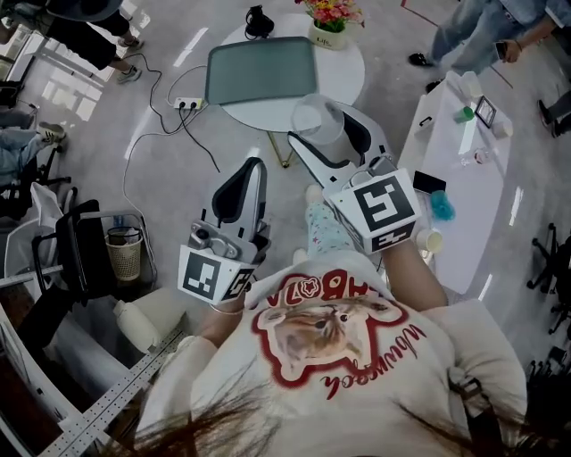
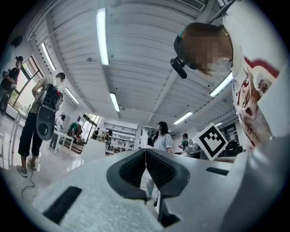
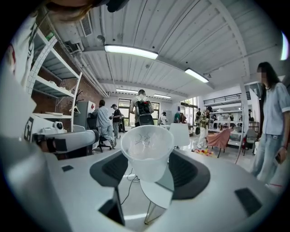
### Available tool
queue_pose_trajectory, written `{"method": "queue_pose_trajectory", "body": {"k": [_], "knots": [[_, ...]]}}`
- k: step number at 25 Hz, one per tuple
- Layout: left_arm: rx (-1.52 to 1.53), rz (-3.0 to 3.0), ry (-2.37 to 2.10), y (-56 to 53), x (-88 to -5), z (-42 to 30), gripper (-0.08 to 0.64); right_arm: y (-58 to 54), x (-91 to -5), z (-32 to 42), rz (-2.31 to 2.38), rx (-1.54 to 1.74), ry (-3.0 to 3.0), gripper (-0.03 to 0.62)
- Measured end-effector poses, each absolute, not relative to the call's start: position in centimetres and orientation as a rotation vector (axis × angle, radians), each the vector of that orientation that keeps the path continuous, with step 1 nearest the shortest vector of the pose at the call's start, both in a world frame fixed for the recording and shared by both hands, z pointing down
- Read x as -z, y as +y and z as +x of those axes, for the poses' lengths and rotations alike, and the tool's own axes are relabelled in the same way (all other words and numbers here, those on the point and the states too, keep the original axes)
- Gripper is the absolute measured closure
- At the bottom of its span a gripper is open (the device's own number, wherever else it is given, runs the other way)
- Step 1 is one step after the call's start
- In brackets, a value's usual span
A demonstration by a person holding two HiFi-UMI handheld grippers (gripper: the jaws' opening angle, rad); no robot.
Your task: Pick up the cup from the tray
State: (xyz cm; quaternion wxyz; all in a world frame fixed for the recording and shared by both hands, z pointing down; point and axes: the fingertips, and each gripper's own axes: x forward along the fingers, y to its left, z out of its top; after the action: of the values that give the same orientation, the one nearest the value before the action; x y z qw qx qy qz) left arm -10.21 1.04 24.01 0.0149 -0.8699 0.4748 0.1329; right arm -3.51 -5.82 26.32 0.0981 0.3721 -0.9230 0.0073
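Note:
A clear plastic cup [image 1: 318, 121] [image 3: 146, 152] is held between the jaws of my right gripper [image 1: 326, 136] [image 3: 149, 168], lifted off and in front of the grey-green tray [image 1: 262, 70]. The tray lies bare on a small round white table [image 1: 343, 75]. In the right gripper view the cup's mouth faces the camera and the black pads press its sides. My left gripper [image 1: 251, 182] [image 2: 146, 168] hangs lower and to the left, over the floor, its pads together with nothing between them.
A pot of flowers [image 1: 331, 20] and a dark object [image 1: 259, 21] stand at the round table's far edge. A long white table [image 1: 464, 170] with small items runs along the right. A power strip [image 1: 188, 103] with cables lies on the floor left, near a chair [image 1: 85, 245] and bin [image 1: 125, 253]. People stand around.

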Motion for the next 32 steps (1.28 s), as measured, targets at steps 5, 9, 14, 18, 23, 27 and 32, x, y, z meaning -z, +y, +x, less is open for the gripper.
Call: {"method": "queue_pose_trajectory", "body": {"k": [5,9,14,18,23,27,32], "knots": [[-0.407,-2.710,1.457,5.6,-23.7,-9.3,0.546,-1.4,-25.8,-2.2,1.140,-0.020,-2.725,0.310],[-0.406,-2.711,1.447,8.4,-23.2,-8.3,0.546,1.3,-25.1,-1.0,1.162,-0.017,-2.727,0.310],[-0.409,-2.691,1.444,10.9,-22.7,-6.4,0.546,3.7,-24.8,0.8,1.152,0.009,-2.733,0.310],[-0.416,-2.679,1.460,12.8,-22.3,-4.4,0.546,5.8,-24.1,2.6,1.153,0.013,-2.752,0.310],[-0.404,-2.665,1.490,17.0,-22.7,-2.0,0.546,9.5,-23.9,4.6,1.133,0.027,-2.769,0.310],[-0.403,-2.668,1.538,19.6,-23.5,-0.2,0.546,11.9,-24.0,6.5,1.108,0.028,-2.775,0.310],[-0.403,-2.650,1.584,23.1,-24.0,1.7,0.546,15.2,-24.3,8.5,1.083,0.030,-2.781,0.310]]}}
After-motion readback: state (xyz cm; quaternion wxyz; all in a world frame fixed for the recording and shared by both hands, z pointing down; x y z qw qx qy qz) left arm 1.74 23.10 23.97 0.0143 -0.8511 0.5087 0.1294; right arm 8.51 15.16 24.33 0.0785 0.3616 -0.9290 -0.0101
